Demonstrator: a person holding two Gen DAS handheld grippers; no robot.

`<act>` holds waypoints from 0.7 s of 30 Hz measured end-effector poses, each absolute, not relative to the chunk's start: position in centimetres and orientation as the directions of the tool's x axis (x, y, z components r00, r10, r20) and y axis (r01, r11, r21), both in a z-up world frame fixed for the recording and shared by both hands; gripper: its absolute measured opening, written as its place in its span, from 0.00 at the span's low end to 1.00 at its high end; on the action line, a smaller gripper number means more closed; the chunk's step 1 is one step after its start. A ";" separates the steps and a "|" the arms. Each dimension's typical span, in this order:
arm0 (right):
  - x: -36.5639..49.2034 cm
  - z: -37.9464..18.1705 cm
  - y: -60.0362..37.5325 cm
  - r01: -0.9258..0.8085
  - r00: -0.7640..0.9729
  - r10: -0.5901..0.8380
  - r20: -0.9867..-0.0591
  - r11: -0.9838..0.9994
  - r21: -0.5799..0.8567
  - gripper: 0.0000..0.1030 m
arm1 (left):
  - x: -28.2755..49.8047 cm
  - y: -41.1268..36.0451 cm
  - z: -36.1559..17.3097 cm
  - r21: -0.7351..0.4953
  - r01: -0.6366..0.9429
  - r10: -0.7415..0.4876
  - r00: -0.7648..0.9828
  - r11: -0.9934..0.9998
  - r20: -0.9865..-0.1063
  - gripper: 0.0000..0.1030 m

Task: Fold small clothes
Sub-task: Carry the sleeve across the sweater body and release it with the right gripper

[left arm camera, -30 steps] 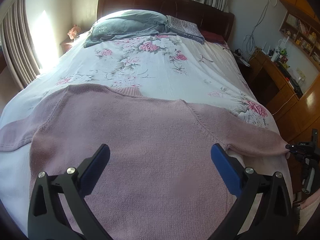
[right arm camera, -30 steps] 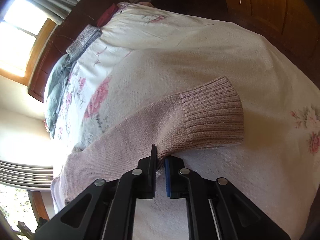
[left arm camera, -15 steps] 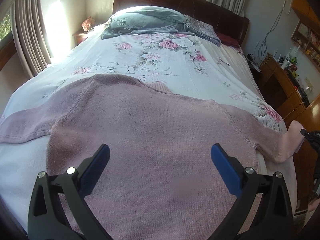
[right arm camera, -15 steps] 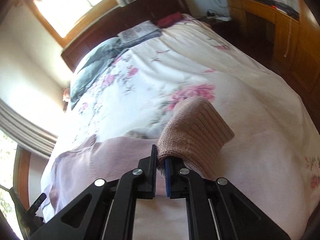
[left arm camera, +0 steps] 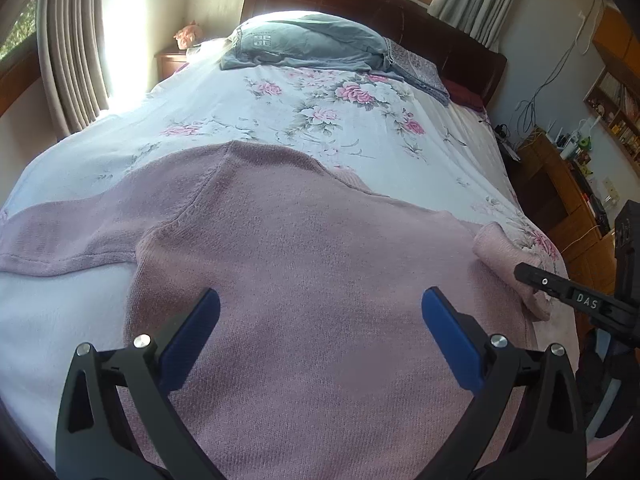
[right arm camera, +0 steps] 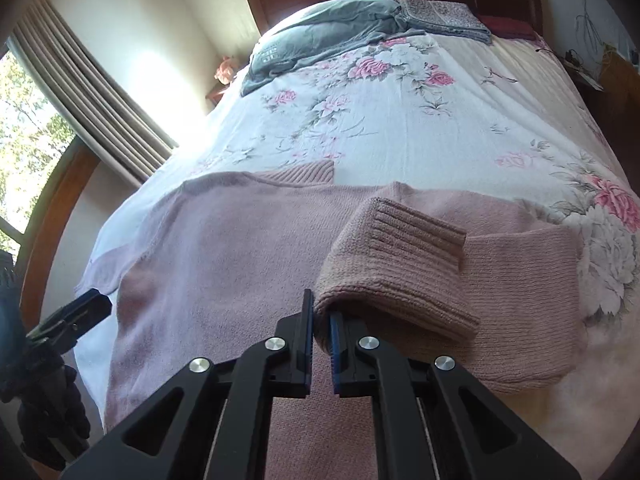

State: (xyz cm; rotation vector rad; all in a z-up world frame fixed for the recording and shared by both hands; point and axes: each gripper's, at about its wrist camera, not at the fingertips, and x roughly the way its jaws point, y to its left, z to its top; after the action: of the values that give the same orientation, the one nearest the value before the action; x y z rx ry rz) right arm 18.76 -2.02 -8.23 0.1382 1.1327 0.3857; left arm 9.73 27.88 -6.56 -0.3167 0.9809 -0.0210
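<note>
since a second ago the ribbed cuff (right arm camera: 404,248) has been carried from the bed's edge in over the pink sweater (left arm camera: 320,280), the sleeve (right arm camera: 524,288) now doubled back on the body. the sweater lies flat on the floral bed (left arm camera: 320,120). the right tool (right arm camera: 320,320) pinches the cuff, and the left tool (left arm camera: 320,320) hangs spread wide above the sweater, holding nothing.

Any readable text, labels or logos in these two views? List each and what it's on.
"DAS": white letters on the side of the right gripper, seen in the left wrist view.
White square emblem on the grey pillow: a pattern, no legible letters.
Book spines on the wall shelf: too small to read.
</note>
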 end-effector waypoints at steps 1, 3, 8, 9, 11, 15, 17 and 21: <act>18.6 -9.1 -1.3 -0.236 0.346 0.367 -0.864 0.925 0.298 0.07 | 9.8 28.0 -6.6 -0.279 -0.127 -0.164 0.559 0.952 -0.812 0.97; 18.4 -10.8 -0.5 -0.248 0.308 0.360 -0.881 0.924 0.291 0.14 | 10.0 27.8 -6.9 -0.300 -0.129 -0.183 0.554 0.945 -0.812 0.97; 15.5 -11.0 -1.2 -0.294 0.277 0.403 -0.872 0.900 0.322 0.25 | 11.1 25.8 -7.6 -0.359 -0.101 -0.255 0.531 0.928 -0.808 0.97; 14.7 -10.5 -1.8 -0.300 0.278 0.417 -0.865 0.893 0.334 0.25 | 11.6 24.9 -7.7 -0.371 -0.086 -0.275 0.521 0.925 -0.808 0.97; 13.2 -9.3 -3.2 -0.306 0.294 0.435 -0.851 0.886 0.348 0.25 | 12.3 23.1 -8.1 -0.389 -0.049 -0.316 0.493 0.920 -0.810 0.97; 11.0 -7.8 -7.5 -0.258 0.359 0.389 -0.848 0.915 0.311 0.27 | 14.4 18.3 -9.5 -0.445 0.027 -0.417 0.404 0.895 -0.814 0.97; 10.4 -7.6 -9.9 -0.214 0.386 0.352 -0.853 0.933 0.288 0.29 | 15.4 15.9 -10.6 -0.483 0.040 -0.466 0.344 0.875 -0.815 0.97; 9.1 -7.5 -13.9 -0.132 0.417 0.333 -0.846 0.943 0.305 0.31 | 17.1 12.6 -12.9 -0.514 0.014 -0.500 0.255 0.858 -0.827 0.96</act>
State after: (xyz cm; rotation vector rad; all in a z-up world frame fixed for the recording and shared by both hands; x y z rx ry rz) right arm 9.14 -13.86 -7.51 0.2029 1.1045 0.2943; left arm 17.14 12.57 -12.92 -0.4501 1.2747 -0.3654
